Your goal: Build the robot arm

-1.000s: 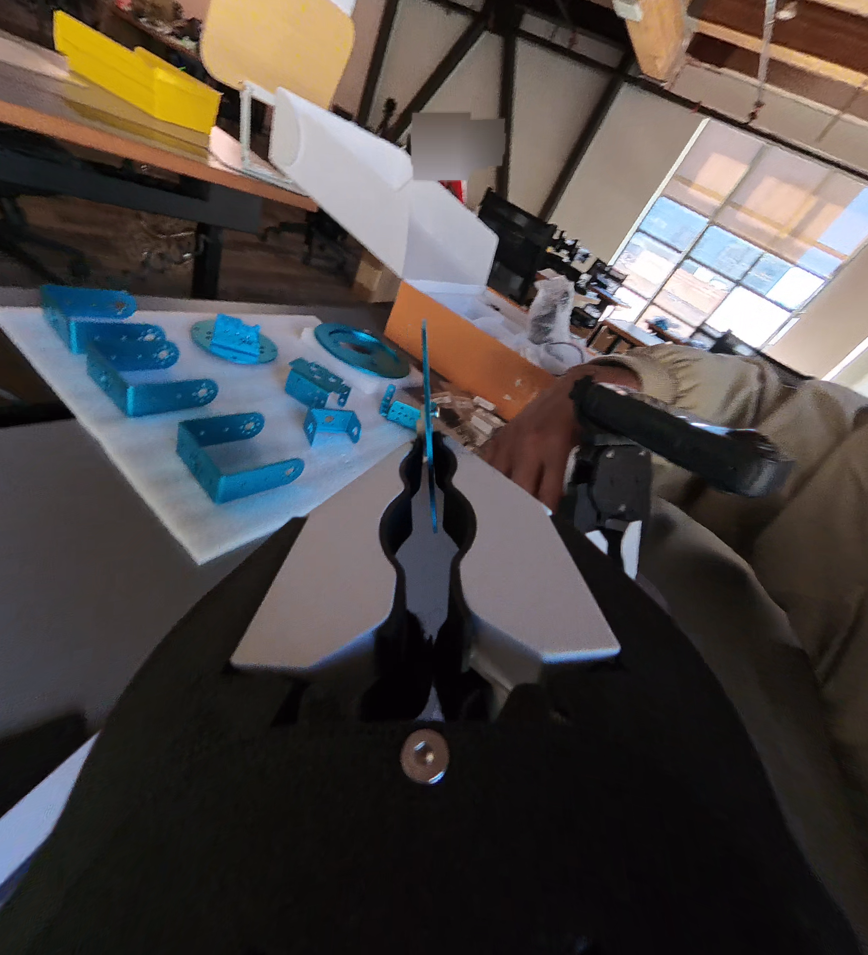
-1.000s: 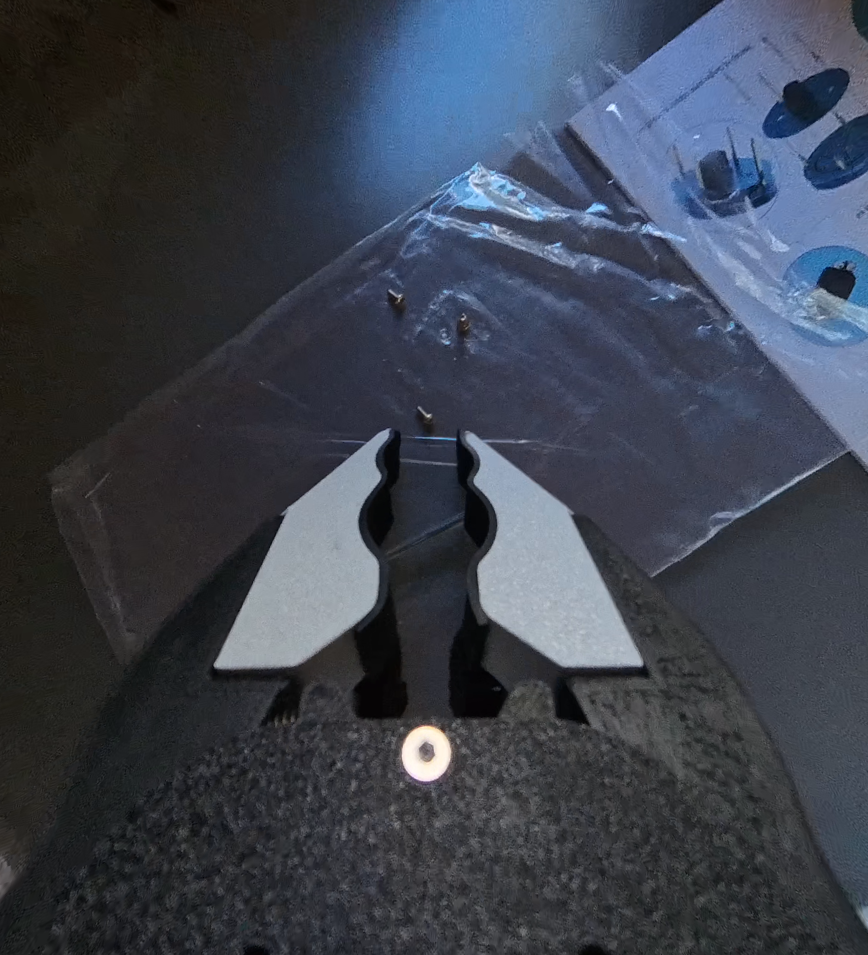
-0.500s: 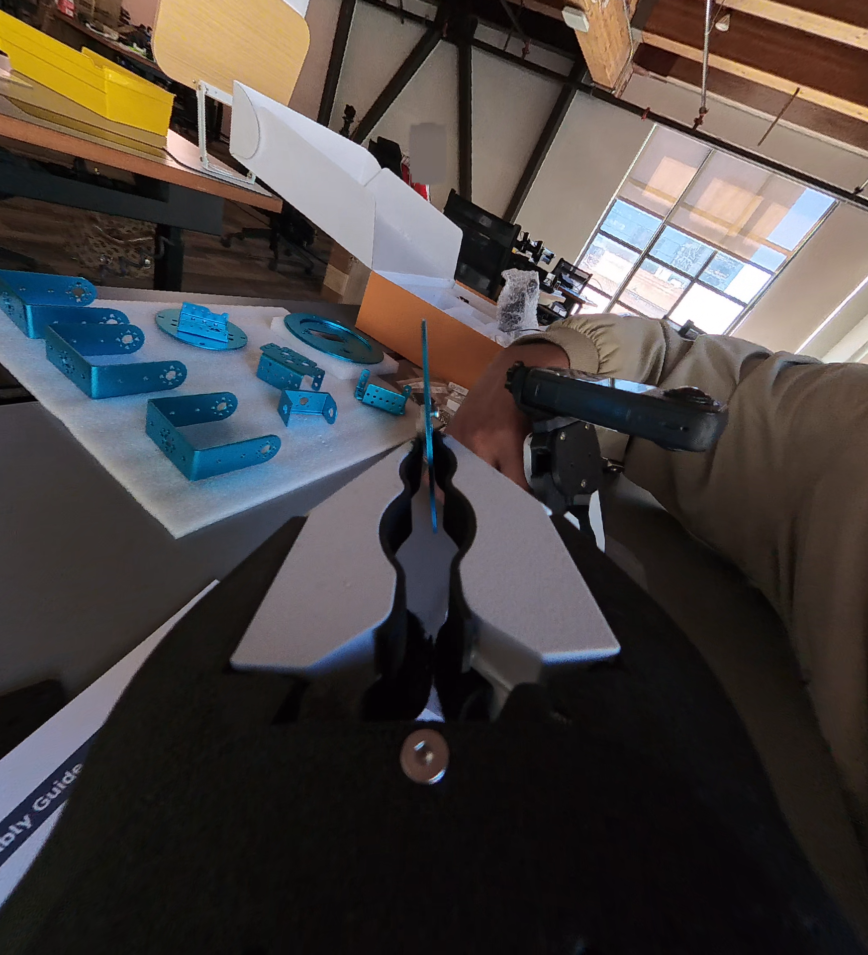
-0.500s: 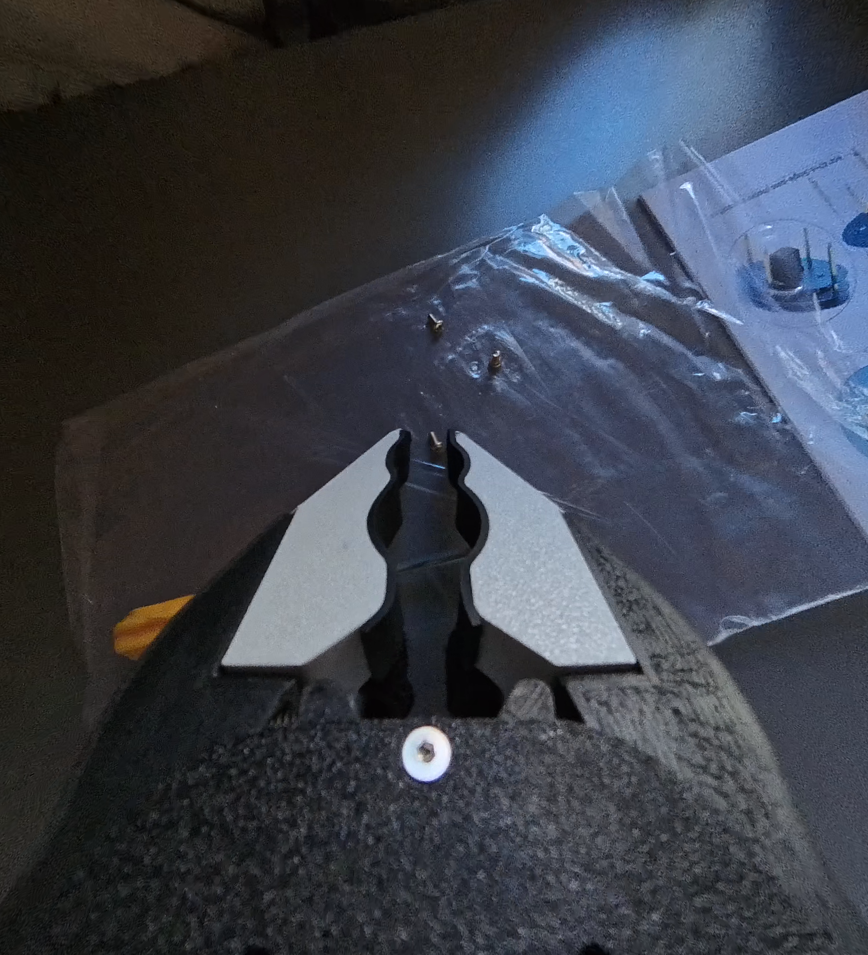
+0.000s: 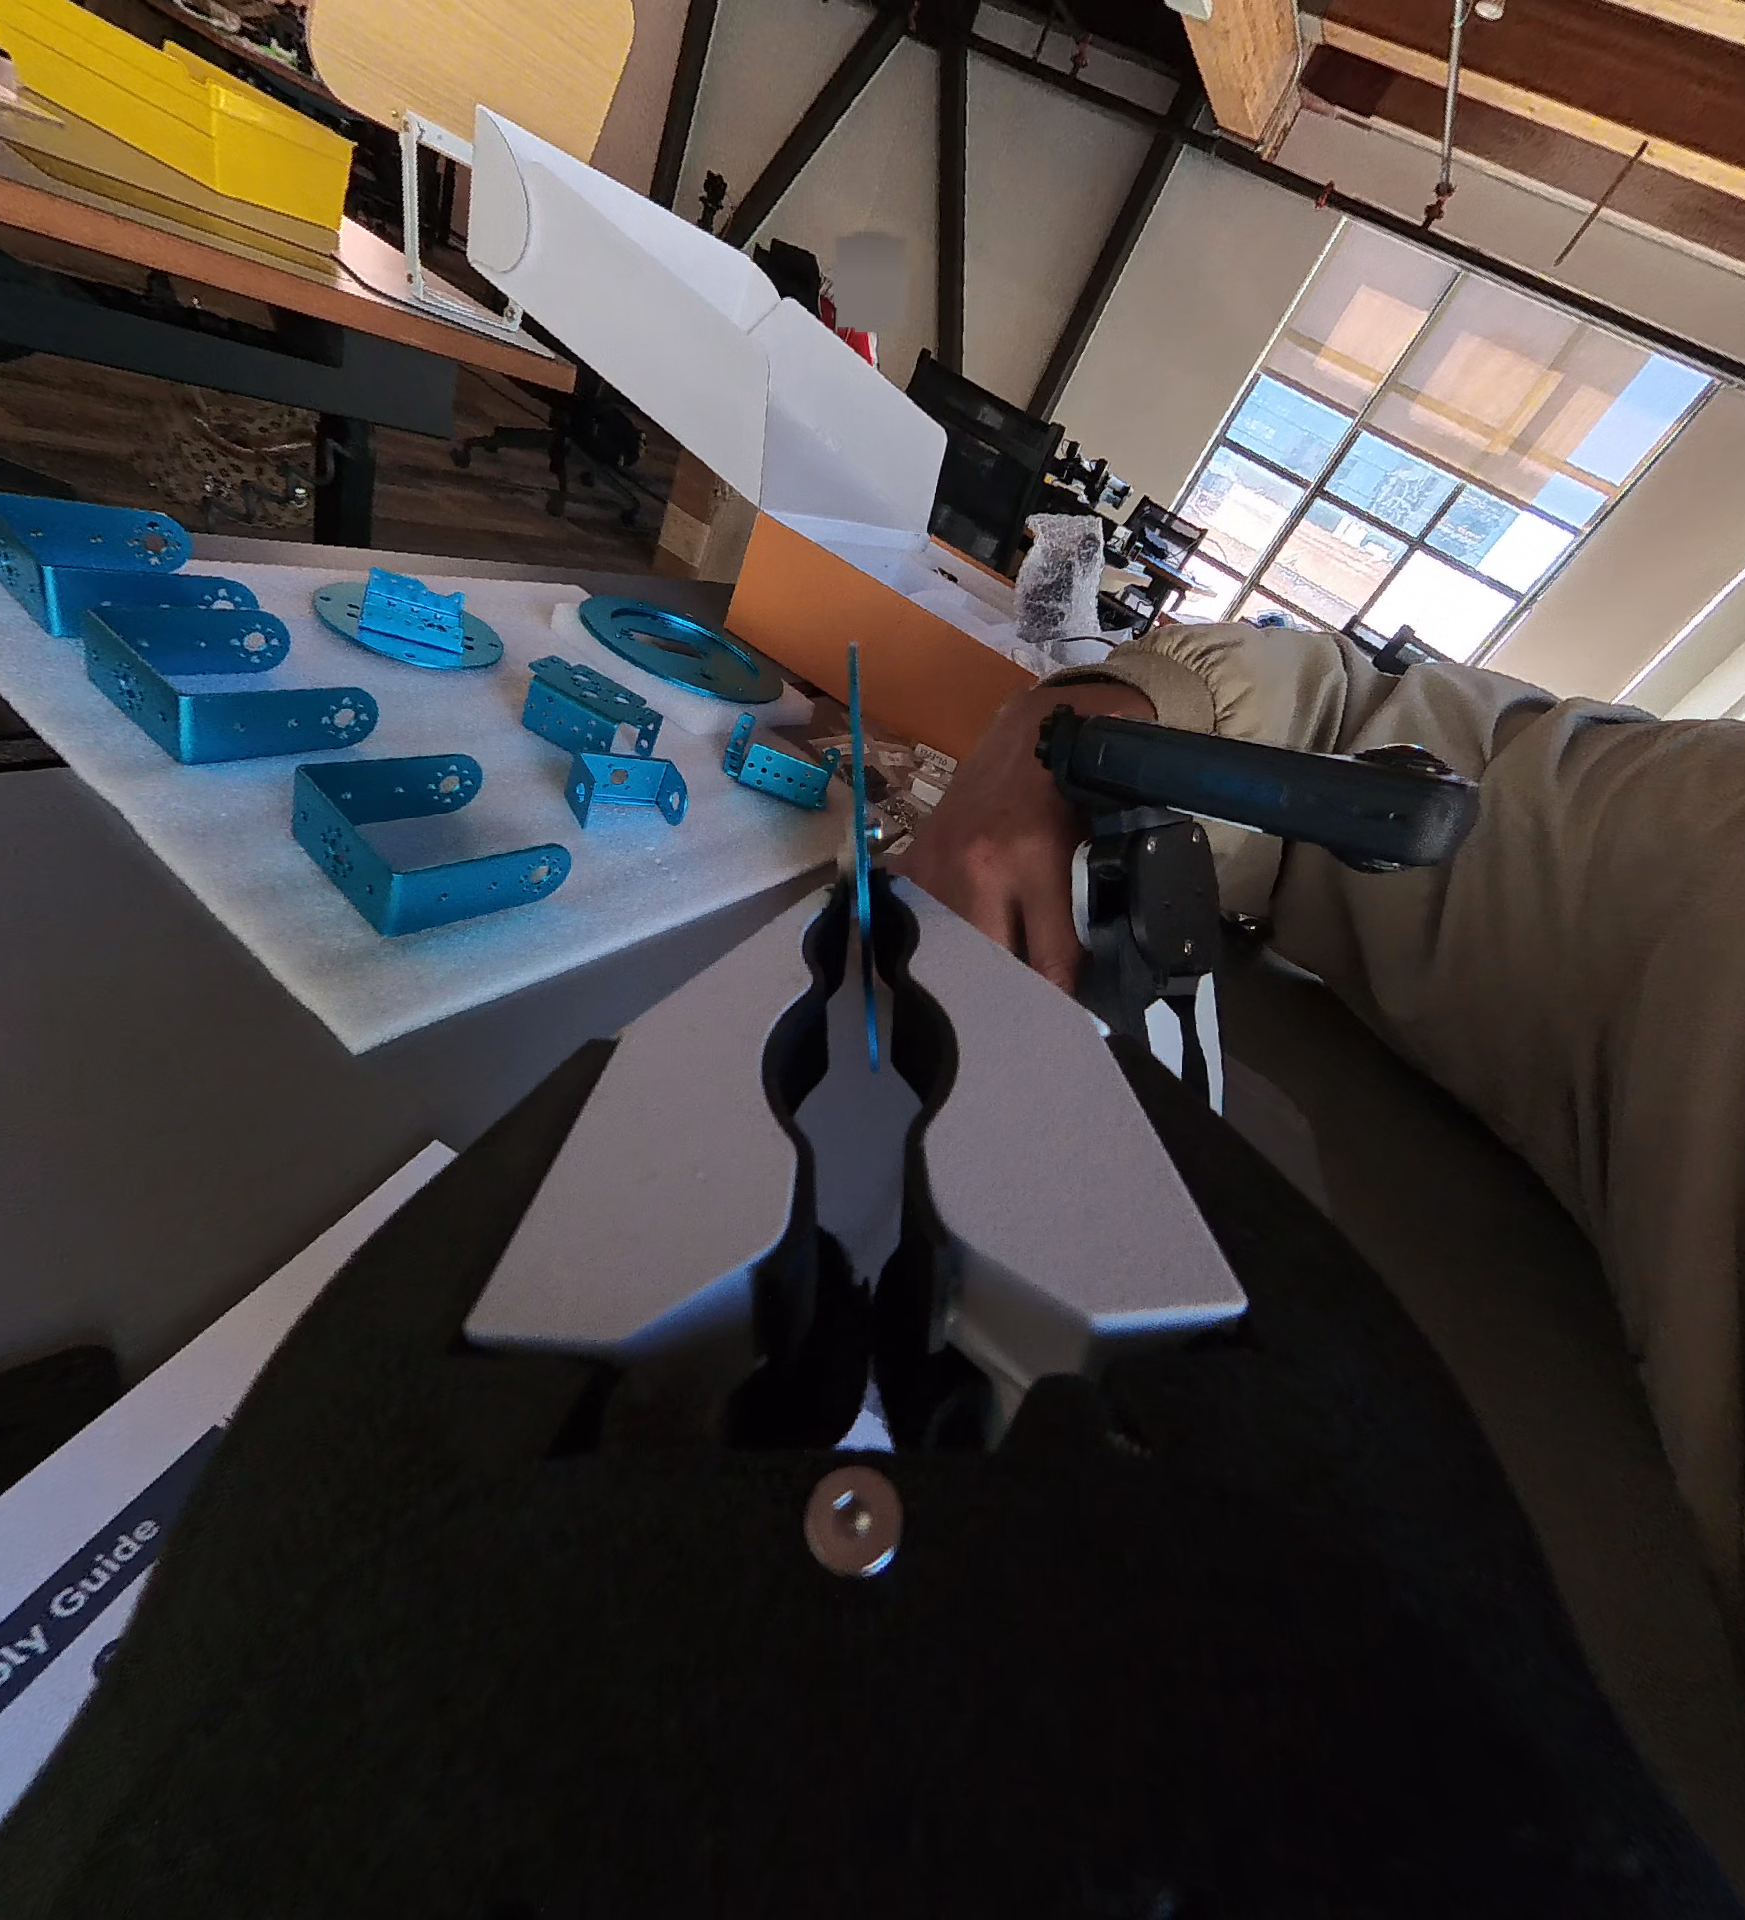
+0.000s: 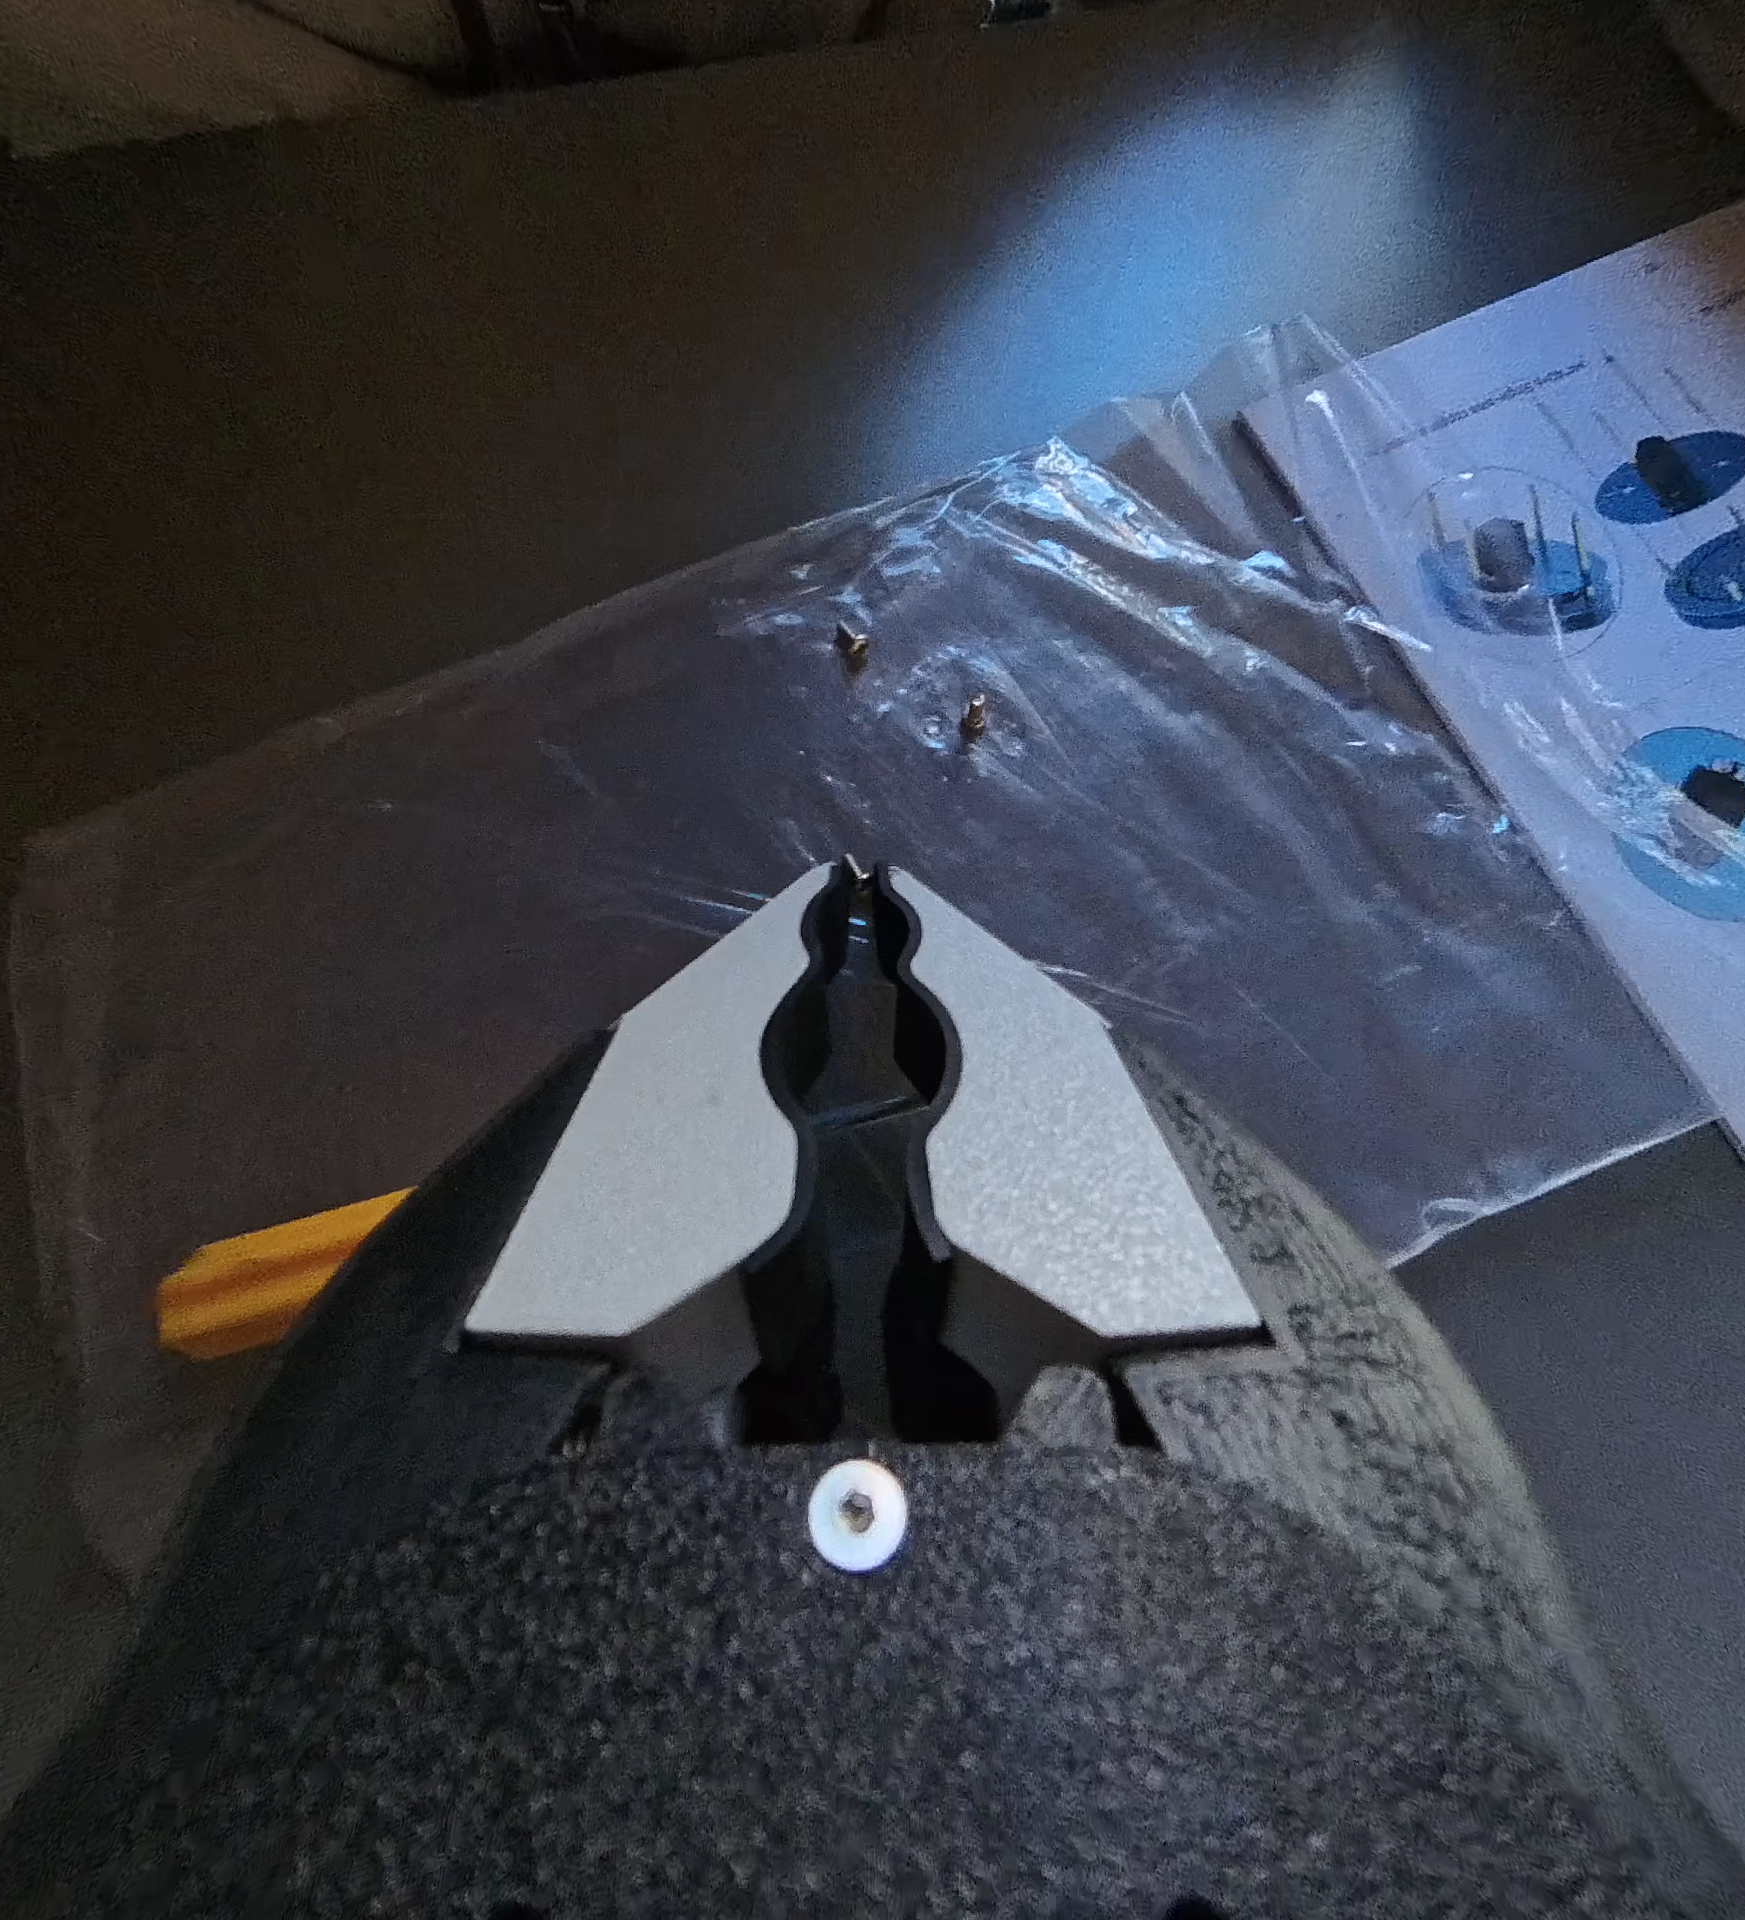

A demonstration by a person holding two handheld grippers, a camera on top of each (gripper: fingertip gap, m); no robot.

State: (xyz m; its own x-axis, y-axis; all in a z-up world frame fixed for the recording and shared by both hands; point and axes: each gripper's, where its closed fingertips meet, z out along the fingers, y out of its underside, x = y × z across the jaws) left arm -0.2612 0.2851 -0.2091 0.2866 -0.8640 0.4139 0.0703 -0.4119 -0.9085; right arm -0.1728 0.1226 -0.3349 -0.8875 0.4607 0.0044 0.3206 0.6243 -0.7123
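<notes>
Your left tool (image 5: 860, 883) clamps thin blue plate (image 5: 860, 790) edge-on above surface (image 5: 120, 997). Your right tool (image 6: 860, 878) pinches one small screw (image 6: 855, 868); two loose screws (image 6: 852, 644) on clear plastic bag (image 6: 1159, 831) beyond.

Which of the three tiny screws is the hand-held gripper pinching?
The nearest screw, caught between the right hand-held gripper tips. The other two screws lie loose farther off on the clear plastic sheet.
</notes>
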